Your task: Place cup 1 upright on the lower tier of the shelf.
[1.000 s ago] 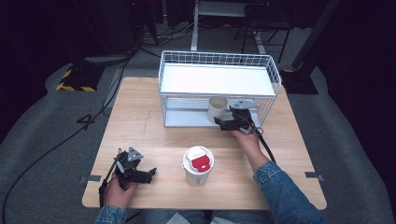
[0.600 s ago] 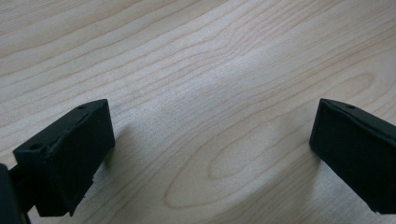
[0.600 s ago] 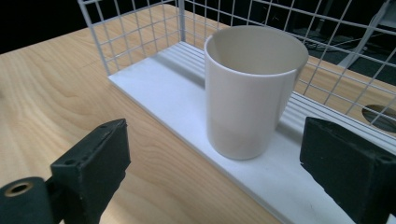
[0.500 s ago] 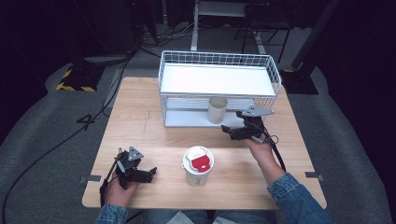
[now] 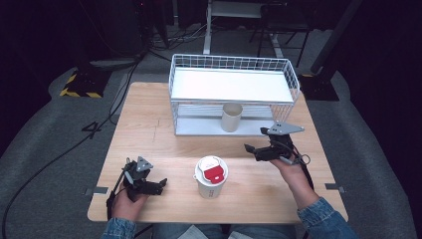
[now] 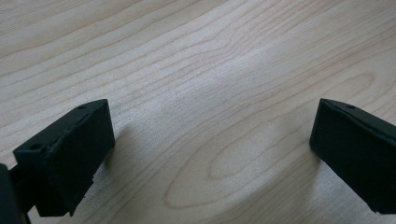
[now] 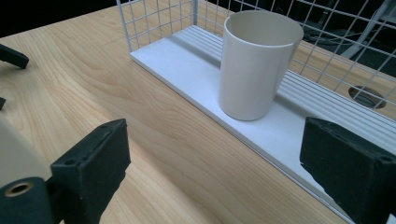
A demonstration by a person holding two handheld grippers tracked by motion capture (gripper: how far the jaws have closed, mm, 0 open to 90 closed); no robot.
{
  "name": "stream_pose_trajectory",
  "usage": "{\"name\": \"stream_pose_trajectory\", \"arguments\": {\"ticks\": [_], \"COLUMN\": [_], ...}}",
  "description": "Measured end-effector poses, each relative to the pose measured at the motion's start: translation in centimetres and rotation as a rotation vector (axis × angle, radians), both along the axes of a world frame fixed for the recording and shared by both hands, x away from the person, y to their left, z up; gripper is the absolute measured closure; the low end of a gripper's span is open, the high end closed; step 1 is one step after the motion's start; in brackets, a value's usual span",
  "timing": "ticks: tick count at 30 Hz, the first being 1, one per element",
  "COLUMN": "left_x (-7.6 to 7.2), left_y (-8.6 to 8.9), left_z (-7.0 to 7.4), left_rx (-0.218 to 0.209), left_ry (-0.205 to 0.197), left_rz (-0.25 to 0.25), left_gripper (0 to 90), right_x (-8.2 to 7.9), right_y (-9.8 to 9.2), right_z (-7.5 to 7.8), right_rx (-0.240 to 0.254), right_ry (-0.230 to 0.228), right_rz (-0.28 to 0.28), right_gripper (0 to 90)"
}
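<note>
Closest to the bottom edge of the high view, the left tool [image 5: 160, 185] sits low on the counter [image 5: 149, 124] at lower left, jaws spread wide with nothing between them. In its own view it's just bare wood grain between the two black pads, so that one looks parked.

Bottom centre is a lidded cup [image 5: 211, 177], white with a red patch on top, standing upright on the counter, apart from both tools.

Right of centre, the right tool [image 5: 250, 148] hangs just above the counter, jaws apart and empty, pointing left. In the right gripper view the cream cup [image 7: 258, 65] stands just ahead of it, in the upper middle of the frame, not touched by either pad.

That cup is plain, smooth, open-topped, slightly tapered and upright, and looks empty as far as I can see. It's on the bottom shelf of the white wire rack [image 5: 286, 67], near the front edge, roughly mid-rack; in the high view it's just above frame centre [image 5: 232, 117].

My read: the cup is set on the rack and let go, so the placing step looks done. Next is probably the lidded cup, which means swinging the right tool toward bottom centre and closing around its side below the lid, without squashing it.
</note>
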State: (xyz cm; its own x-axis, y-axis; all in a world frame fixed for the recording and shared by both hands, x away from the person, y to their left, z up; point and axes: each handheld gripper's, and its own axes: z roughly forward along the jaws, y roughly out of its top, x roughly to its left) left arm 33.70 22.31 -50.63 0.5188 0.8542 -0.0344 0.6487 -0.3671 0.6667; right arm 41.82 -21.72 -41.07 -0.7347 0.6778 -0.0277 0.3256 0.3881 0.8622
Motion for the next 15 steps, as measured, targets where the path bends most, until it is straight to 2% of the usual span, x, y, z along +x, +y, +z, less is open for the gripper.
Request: {"name": "stream_pose_trajectory", "arguments": {"ticks": [2,10,15], "left_x": [0.0,0.3,0.4], "left_y": [0.0,-0.1,-0.1], "left_z": [0.0,0.0,0.0], "left_rx": [0.0,0.003,0.003], "left_ry": [0.0,0.0,0.001], "left_rz": [0.0,0.005,0.007], "left_gripper": [0.5,0.4,0.4], "right_x": [-0.6,-2.5,-4.0], "right_y": [-0.5,-2.8,-4.4], "right_z": [0.0,-0.4,-1.0], "right_rx": [0.024,0.013,0.042], "right_ry": [-0.016,-0.001,0.014], "right_rz": [-0.006,-0.024,-0.025], "right_gripper": [8.7,8.8,9.5]}}
